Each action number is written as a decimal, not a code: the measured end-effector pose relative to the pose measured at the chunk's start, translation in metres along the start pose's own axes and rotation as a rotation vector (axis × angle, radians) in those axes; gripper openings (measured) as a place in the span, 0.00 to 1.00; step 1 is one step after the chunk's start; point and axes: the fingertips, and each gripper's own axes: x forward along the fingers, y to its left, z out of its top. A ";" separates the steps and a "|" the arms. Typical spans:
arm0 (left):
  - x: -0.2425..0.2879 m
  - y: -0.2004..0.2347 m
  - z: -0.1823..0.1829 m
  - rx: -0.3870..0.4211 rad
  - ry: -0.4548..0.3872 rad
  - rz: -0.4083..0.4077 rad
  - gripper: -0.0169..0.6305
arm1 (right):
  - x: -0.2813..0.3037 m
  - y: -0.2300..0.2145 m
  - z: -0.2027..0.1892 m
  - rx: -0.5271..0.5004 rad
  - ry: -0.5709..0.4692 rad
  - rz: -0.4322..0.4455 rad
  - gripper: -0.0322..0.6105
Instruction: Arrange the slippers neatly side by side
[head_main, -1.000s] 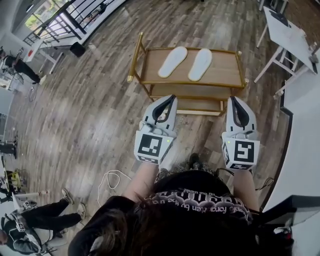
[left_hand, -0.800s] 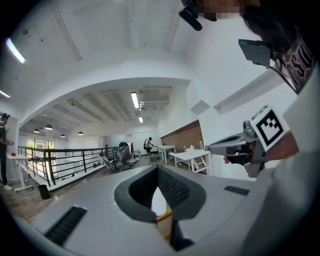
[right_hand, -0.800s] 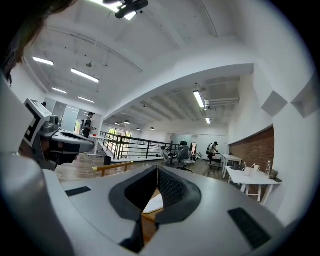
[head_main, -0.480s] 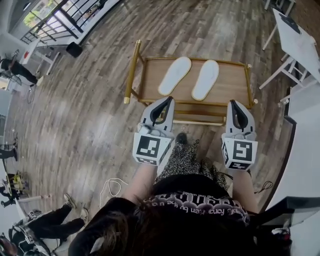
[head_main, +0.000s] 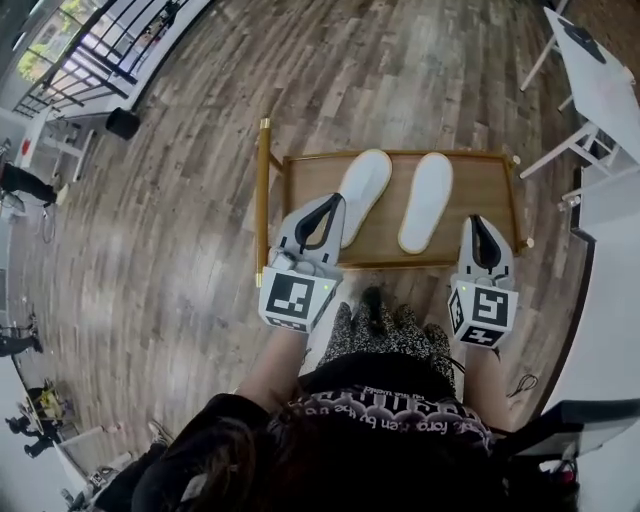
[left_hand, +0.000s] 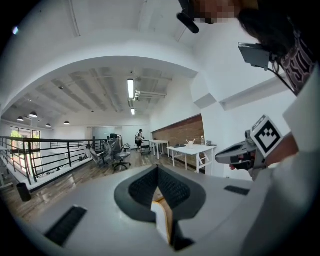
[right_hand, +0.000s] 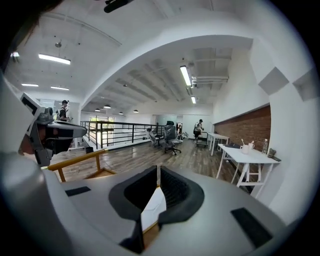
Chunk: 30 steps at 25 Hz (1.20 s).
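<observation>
I am holding the left hand-held gripper (head_main: 334, 200) and the right hand-held gripper (head_main: 478, 222), jaws together and empty, at a cart (head_main: 497, 185) bearing two white slippers (head_main: 429, 198).

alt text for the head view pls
Seen from above, a tilted white slipper and a straighter white slipper lie apart on a wooden cart. The person's left gripper and right gripper, both shut, are held at its near edge.
</observation>
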 end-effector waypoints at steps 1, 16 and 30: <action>0.006 0.004 -0.004 -0.001 0.007 -0.012 0.01 | 0.007 0.001 -0.004 0.013 0.019 -0.008 0.06; 0.061 0.018 -0.071 -0.090 0.114 -0.089 0.01 | 0.113 0.000 -0.126 0.221 0.336 -0.022 0.24; 0.060 0.011 -0.096 -0.148 0.218 -0.030 0.01 | 0.159 0.009 -0.198 0.193 0.587 -0.027 0.25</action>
